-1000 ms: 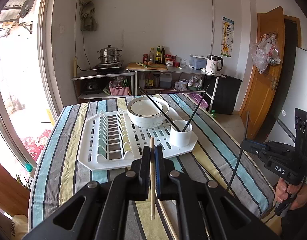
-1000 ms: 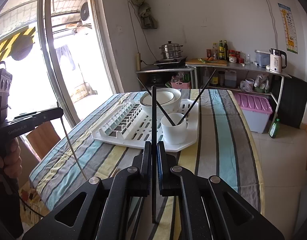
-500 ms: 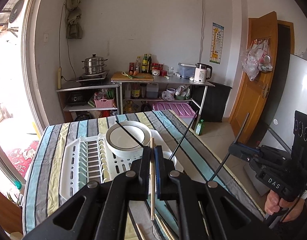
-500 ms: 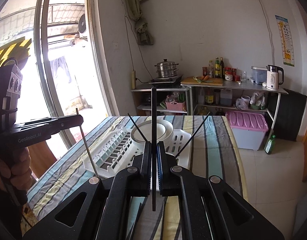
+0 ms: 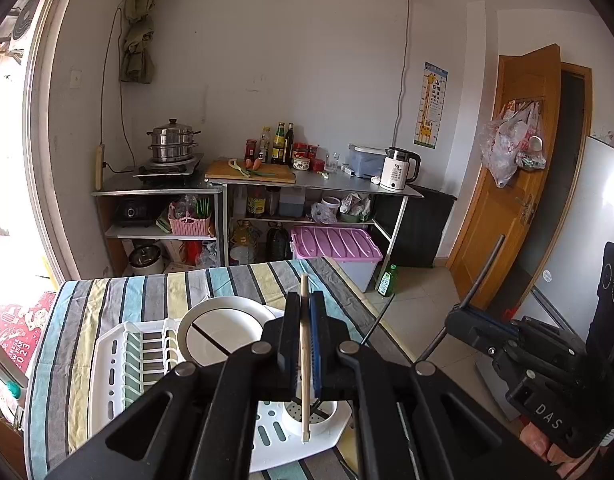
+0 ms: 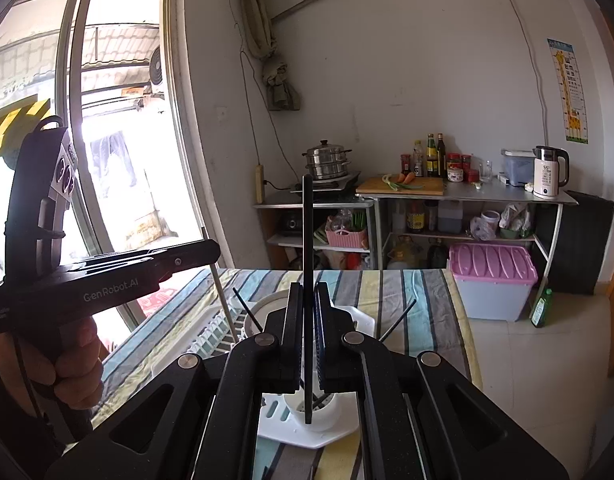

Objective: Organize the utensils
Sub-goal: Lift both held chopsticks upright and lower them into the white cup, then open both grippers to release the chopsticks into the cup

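White walls (image 5: 307, 60), bright window (image 6: 119, 128) – wood door (image 5: 507, 176), metal shelving (image 5: 307, 184) w/ kitchen stuff

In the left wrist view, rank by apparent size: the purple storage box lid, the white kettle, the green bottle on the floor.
1. purple storage box lid, clearly widest.
2. white kettle.
3. green bottle, smallest.
All three stand well beyond the table, so nearness hardly skews the order.

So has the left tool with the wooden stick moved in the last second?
Yes. The left tool has risen and come forward over the white cup; the wooden chopstick now hangs above it, where the cup stood ahead before.
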